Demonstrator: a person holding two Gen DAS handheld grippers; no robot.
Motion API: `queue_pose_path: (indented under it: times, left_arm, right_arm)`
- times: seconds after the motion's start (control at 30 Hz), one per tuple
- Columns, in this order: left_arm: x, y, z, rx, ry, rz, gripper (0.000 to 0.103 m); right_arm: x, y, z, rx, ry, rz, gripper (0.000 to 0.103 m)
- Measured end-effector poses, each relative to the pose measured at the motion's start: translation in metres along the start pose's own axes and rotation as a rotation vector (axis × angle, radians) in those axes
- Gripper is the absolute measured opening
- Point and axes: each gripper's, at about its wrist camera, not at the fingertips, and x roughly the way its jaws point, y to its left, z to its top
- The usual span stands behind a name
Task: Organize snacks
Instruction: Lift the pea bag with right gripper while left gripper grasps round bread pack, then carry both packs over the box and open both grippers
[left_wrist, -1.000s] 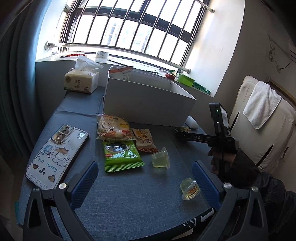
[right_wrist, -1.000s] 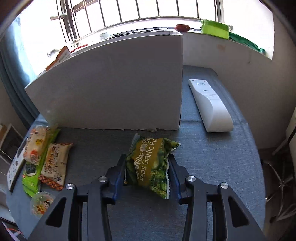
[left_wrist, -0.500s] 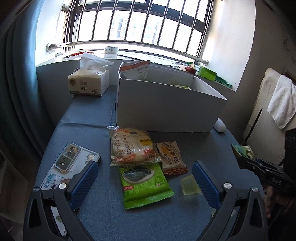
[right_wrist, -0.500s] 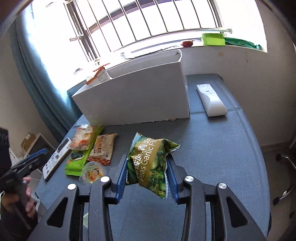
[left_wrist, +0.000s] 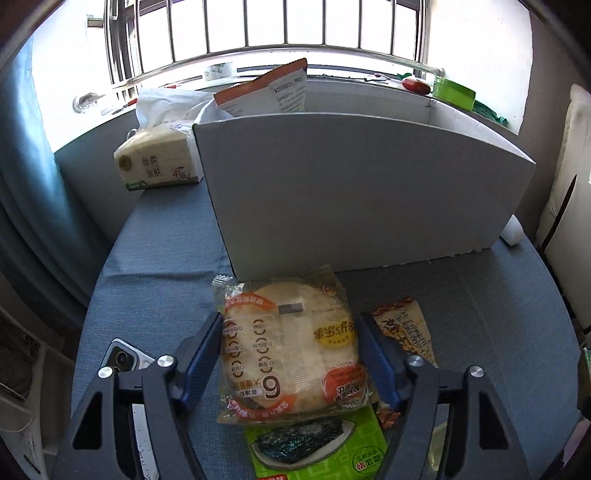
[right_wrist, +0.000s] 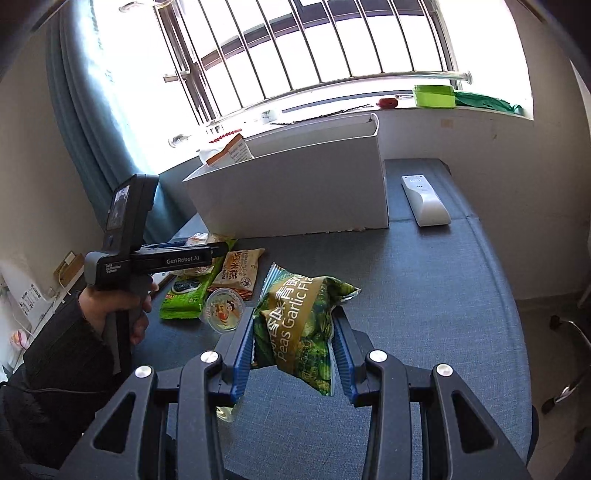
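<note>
My right gripper is shut on a green garlic peas bag and holds it above the blue table. My left gripper is open, its fingers on either side of a round bread packet that lies on the table. That packet overlaps a green seaweed packet; a beige rice snack packet lies to its right. The white box stands just behind, with an orange packet sticking out. In the right wrist view the box, a jelly cup and the left gripper show.
A tissue pack sits left of the box. A phone lies under the left finger. A white remote lies right of the box. Window sill holds a green container. Table edge drops off at right.
The left gripper has moved forward and down, so its open fingers now flank the bread packet. The right gripper has lifted and drawn back with the peas bag.
</note>
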Motion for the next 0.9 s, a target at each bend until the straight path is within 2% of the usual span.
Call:
queue_pose_path:
  times: [0.1,0.27,0.37,0.47,0.6,0.77,0.9]
  left_arm:
    - [-0.021,0.003,-0.002,0.004,-0.055,-0.010,0.076]
    - [-0.072,0.003,0.003,0.004,-0.183,-0.123,0.076]
    - [-0.101,-0.001,0.017,0.003,-0.264,-0.190,0.076]
    - [-0.114,-0.006,0.037,-0.032,-0.299,-0.266,0.076]
    - [-0.114,-0.021,0.070,-0.005,-0.333,-0.268,0.076]
    - [-0.087,-0.028,0.122,-0.012,-0.314,-0.271,0.076]
    - [-0.059,-0.026,0.152,-0.051,-0.271,-0.270,0.076]
  right_arm:
    - [-0.001,0.000,-0.001,-0.001,-0.002,0.007,0.043]
    - [-0.003,0.002,0.007,-0.003,-0.025,0.031,0.043]
    - [-0.002,0.003,0.023,-0.006,-0.048,0.035,0.043]
    - [0.000,0.004,0.052,-0.005,-0.078,0.048,0.043]
    - [0.008,0.008,0.103,-0.015,-0.139,0.064,0.043]
    - [0.036,0.011,0.170,-0.028,-0.191,0.061,0.043]
    - [0.071,-0.001,0.211,0.008,-0.143,0.042,0.044]
